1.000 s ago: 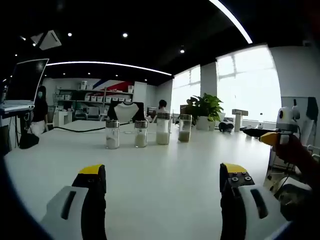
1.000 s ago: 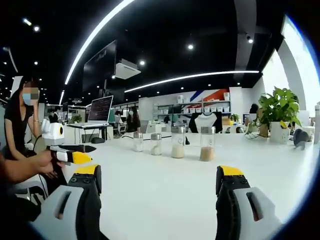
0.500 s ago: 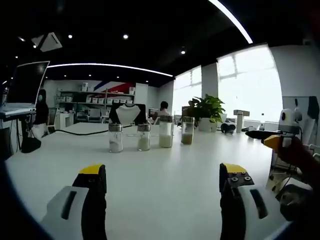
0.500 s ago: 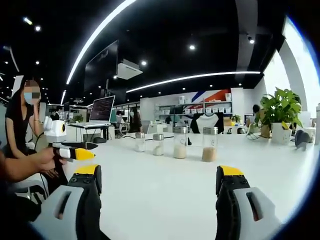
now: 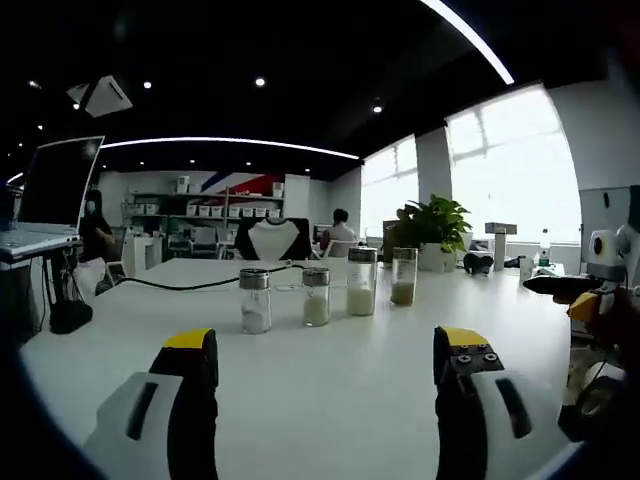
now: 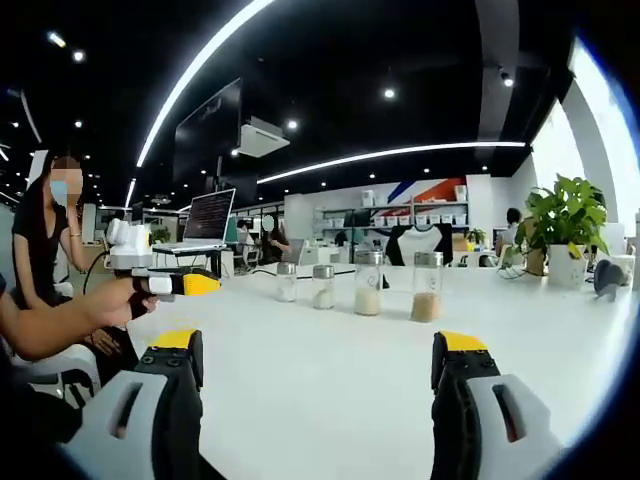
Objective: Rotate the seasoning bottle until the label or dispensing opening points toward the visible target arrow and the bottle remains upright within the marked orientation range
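So, quick status: my left gripper [image 5: 315,370] is wide open with nothing between the jaws, and my right gripper [image 6: 315,370] is the same, spread wide and empty. Both hover over the white table [image 5: 330,400], well short of the bottles.

What's changed over the last second: in the left gripper view the row of bottles sits lower and a bit more toward the middle than before, and in the right gripper view it's drifted slightly right and looks a touch bigger. The whole background slides with it, so I read that as my hands easing in, not the bottles moving. My left gripper, seen from the right gripper view, has also come up and further in. For the task, my guess is I'm only at the approach stage; nothing's grabbed or turned yet.

Count: four seasoning bottles in a row, far-middle of the table. Two short ones on the left, the first [image 5: 255,301] and second [image 5: 316,297], both with pale contents. Then two taller: one white-filled [image 5: 361,283], one tan-filled [image 5: 403,277] on the far right. I can't make out any label, opening or target arrow from here. One potted plant [image 5: 432,225] beyond them, one laptop [image 6: 206,222] at the left.
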Demonstrator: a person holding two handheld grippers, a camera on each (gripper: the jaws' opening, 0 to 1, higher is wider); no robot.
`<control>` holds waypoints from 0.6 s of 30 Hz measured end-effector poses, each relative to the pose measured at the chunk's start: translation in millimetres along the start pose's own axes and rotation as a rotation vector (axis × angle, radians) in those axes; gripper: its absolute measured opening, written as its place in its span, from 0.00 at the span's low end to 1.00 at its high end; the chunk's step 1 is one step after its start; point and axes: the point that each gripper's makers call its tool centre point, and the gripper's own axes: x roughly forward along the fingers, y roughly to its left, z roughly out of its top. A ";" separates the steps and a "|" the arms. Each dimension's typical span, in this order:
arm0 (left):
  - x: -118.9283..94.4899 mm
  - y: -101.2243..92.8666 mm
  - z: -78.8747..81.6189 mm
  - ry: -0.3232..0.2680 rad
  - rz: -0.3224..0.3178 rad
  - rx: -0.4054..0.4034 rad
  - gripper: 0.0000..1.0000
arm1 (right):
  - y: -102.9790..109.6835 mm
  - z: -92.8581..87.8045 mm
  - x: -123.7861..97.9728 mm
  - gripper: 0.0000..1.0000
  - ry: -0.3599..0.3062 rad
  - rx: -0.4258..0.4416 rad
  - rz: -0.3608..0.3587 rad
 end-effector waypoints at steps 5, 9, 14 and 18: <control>18.3 20.8 0.3 0.008 0.049 0.053 0.83 | 0.8 2.2 0.3 0.97 -0.005 0.002 0.000; 33.6 33.9 3.3 0.002 0.065 0.001 0.81 | 2.3 3.3 0.7 0.97 -0.008 0.002 0.001; 48.8 49.6 4.1 0.005 0.119 0.038 0.80 | 3.6 1.8 1.8 0.96 -0.005 0.002 0.005; 61.0 58.9 5.6 -0.019 0.139 0.049 0.76 | 3.2 -1.4 1.9 0.95 0.002 0.006 0.003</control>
